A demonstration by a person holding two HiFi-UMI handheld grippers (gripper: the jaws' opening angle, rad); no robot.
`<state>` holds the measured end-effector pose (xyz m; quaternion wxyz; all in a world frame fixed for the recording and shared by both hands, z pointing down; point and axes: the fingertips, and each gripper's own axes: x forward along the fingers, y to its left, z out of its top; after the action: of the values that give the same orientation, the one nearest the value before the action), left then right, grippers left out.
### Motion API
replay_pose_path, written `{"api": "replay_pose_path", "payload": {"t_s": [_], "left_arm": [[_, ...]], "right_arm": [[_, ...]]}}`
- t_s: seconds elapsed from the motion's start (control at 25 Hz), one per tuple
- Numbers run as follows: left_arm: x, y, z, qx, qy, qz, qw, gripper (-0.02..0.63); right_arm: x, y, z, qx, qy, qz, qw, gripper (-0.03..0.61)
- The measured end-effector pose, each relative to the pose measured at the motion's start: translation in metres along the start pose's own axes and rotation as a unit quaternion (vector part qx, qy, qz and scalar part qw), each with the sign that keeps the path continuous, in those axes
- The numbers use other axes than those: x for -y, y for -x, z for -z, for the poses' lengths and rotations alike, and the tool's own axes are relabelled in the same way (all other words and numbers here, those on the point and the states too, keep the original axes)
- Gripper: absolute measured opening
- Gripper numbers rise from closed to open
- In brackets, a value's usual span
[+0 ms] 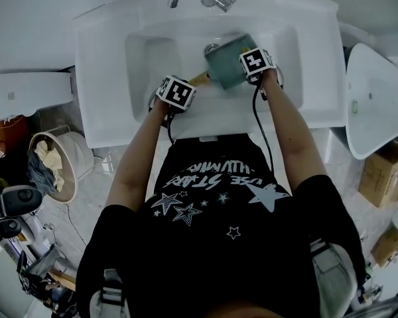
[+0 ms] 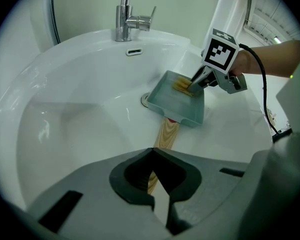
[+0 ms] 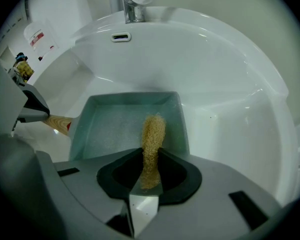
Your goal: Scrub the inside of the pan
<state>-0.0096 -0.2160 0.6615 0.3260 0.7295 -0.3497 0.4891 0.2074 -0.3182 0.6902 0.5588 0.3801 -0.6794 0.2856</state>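
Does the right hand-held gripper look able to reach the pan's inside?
Likely yes: the right hand-held gripper has its scrubber inside the open pan, with nothing covering it.

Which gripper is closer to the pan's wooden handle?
Left. The left gripper grips the wooden handle; the right gripper holds a scrubber inside the pan, away from the handle.

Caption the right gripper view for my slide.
Right tongs hold a yellow scrubber inside the teal pan in the white sink.
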Motion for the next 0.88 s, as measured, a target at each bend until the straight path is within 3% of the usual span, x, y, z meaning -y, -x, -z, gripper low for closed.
{"api": "replay_pose_path", "payload": {"t_s": [0.24,0.88], "left_arm": [[0.0,0.0,0.0,0.0,-0.003,0.001,1.0,0.009],[0.003,-0.005,0.001,0.004,-0.008,0.007,0.9999,0.009]], "right_arm": [[-0.021,0.0,0.007,-0.019,0.01,-0.013,1.0,0.089],[-0.102,-0.004,0.008,-0.027,0.044,-0.111,0.993,0.091]]}}
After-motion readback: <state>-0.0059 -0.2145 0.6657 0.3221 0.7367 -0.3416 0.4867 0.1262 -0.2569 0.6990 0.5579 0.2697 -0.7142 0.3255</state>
